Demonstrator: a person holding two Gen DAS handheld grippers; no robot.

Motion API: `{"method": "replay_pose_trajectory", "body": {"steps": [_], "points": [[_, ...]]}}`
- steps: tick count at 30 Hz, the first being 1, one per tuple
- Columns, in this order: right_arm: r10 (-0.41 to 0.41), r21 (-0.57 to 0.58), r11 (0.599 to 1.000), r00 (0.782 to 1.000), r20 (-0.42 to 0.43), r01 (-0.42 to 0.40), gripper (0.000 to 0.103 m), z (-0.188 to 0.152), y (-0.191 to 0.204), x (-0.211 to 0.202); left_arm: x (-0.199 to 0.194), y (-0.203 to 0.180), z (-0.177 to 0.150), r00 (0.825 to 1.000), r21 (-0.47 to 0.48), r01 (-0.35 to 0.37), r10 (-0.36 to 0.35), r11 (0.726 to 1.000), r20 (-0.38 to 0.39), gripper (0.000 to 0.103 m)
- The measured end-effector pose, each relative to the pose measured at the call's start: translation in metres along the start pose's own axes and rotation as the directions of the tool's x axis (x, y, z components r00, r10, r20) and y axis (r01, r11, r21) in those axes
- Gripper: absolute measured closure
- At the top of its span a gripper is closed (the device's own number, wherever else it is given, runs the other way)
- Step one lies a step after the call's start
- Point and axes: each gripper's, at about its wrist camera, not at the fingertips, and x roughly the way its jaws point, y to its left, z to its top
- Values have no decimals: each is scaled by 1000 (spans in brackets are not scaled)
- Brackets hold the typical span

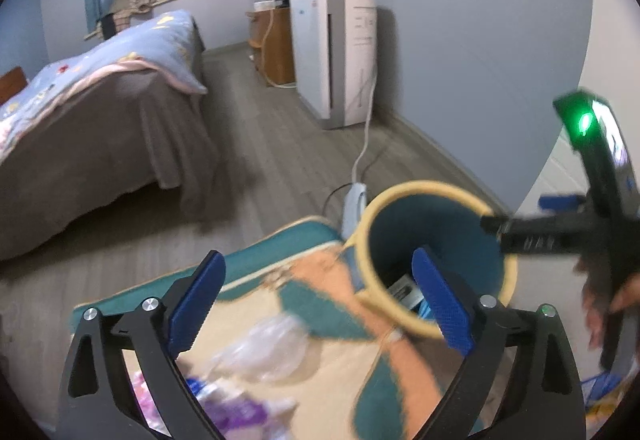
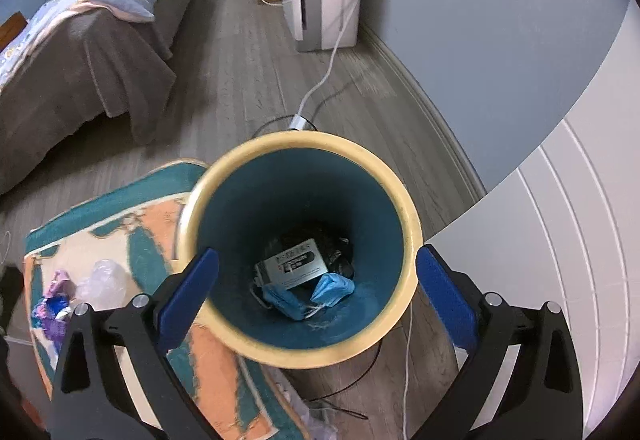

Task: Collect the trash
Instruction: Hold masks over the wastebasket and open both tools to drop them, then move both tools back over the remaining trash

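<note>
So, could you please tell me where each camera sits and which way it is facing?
Left wrist: on the left gripper, low over the rug, facing the bed; its blue fingers and the right gripper show.
Right wrist: on the right gripper, looking down into the bin; its open fingers show.
Shared: bin, rug, bed, plastic trash.

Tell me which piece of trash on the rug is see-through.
The crumpled clear plastic wrapper, lying on the rug nearest the bin. The purple wrapper beside it is opaque and colourful.
</note>
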Motion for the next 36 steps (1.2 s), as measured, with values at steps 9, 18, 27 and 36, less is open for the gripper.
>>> {"method": "replay_pose_trajectory", "body": {"steps": [9, 18, 27, 36], "points": [[9, -76, 997, 994, 113, 0, 6, -16, 61, -63, -78, 60, -28, 995, -39, -96, 97, 995, 25, 8], [135, -89, 988, 985, 109, -126, 6, -50, 114, -92, -127, 117, -65, 984, -112, -174, 177, 978, 18, 7], [149, -134, 982, 985, 85, -137, 6, -81, 152, -94, -141, 160, -105, 974, -201, -225, 227, 953, -15, 7], [151, -180, 973, 988, 17, -145, 6, -97, 175, -63, -128, 196, -128, 965, -255, -262, 250, 931, -79, 7]]}}
